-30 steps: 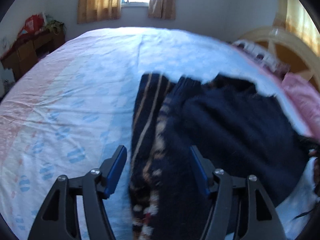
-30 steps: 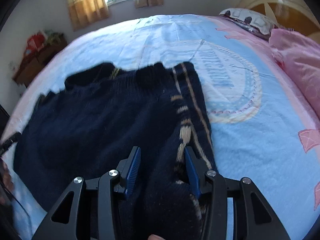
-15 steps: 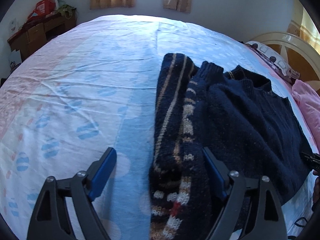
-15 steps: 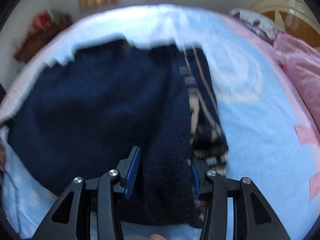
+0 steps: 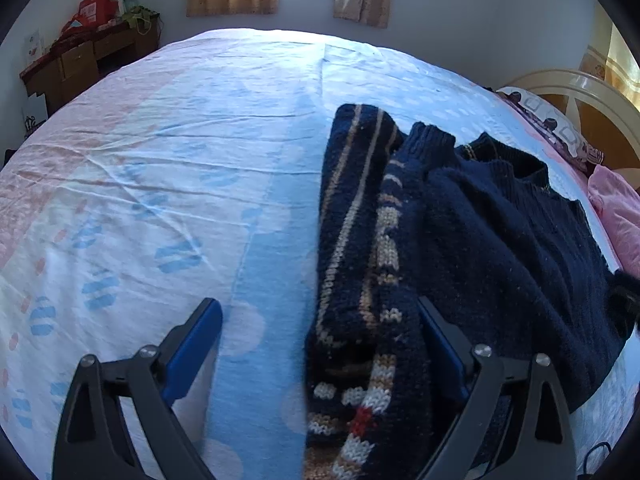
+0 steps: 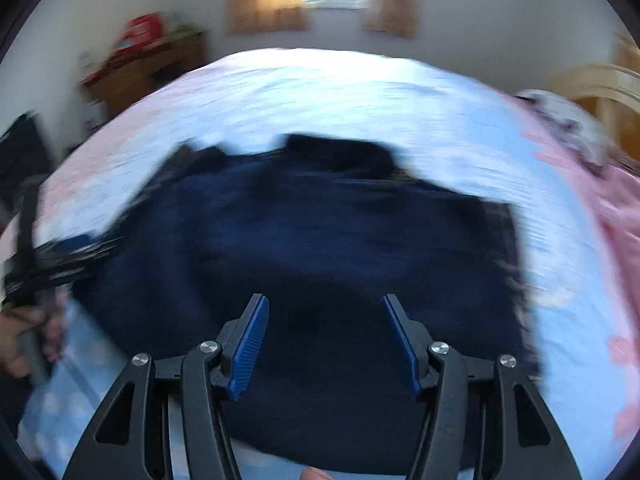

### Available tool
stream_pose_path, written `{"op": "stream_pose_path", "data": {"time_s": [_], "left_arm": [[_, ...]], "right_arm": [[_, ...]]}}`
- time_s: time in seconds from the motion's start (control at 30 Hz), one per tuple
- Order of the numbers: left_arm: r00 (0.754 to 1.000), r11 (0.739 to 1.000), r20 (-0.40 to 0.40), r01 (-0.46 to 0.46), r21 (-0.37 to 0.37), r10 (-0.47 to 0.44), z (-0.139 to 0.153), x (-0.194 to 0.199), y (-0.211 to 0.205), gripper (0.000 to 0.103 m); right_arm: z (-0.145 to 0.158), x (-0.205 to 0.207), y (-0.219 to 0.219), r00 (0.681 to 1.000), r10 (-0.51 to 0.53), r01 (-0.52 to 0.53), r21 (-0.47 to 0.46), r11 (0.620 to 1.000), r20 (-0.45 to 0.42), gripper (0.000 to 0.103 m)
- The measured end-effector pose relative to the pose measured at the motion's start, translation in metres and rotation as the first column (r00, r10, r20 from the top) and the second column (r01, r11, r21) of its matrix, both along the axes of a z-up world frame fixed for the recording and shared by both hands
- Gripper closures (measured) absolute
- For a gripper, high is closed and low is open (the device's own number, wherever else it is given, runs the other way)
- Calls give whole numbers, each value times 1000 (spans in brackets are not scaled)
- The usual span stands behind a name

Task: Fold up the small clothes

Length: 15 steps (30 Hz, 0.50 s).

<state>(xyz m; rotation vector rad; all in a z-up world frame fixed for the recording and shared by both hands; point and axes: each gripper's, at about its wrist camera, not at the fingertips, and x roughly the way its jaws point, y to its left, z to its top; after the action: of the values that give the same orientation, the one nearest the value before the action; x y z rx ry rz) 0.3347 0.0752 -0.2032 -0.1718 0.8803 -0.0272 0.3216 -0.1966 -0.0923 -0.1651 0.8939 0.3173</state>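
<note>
Pale patterned bed sheet (image 5: 168, 184) fills the left wrist view; left tongs (image 5: 320, 320) have just spread wide, released, straddling the navy sweater's (image 5: 500, 248) folded sleeve. Right wrist view, blurred: right tongs (image 6: 324, 332), just widening, released above the sweater (image 6: 320, 240).

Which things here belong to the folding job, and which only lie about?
For the job: dark navy knitted sweater with beige stripes; left gripper, open; right gripper, open.

Only lying about: pink pillow; brown wooden desk; light blue and pink bedsheet.
</note>
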Motion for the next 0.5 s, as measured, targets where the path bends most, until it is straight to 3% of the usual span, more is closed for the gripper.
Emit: {"op": "stream_pose_path", "data": {"time_s": [0.13, 0.33, 0.43, 0.5], "left_arm": [[1000, 1000, 3, 1, -7, -1, 0, -1, 1, 5], [1000, 1000, 4, 2, -4, -2, 1, -2, 0, 5], [1000, 1000, 8, 5, -1, -5, 1, -4, -1, 5], [1000, 1000, 8, 5, -10, -5, 1, -4, 0, 5]], "right_arm": [[-21, -2, 53, 992, 123, -123, -9, 992, -26, 45], [-59, 0, 81, 984, 144, -143, 21, 990, -101, 54], [-61, -16, 92, 987, 160, -161, -45, 986, -36, 54], [-60, -13, 88, 986, 162, -163, -19, 986, -48, 54]]}}
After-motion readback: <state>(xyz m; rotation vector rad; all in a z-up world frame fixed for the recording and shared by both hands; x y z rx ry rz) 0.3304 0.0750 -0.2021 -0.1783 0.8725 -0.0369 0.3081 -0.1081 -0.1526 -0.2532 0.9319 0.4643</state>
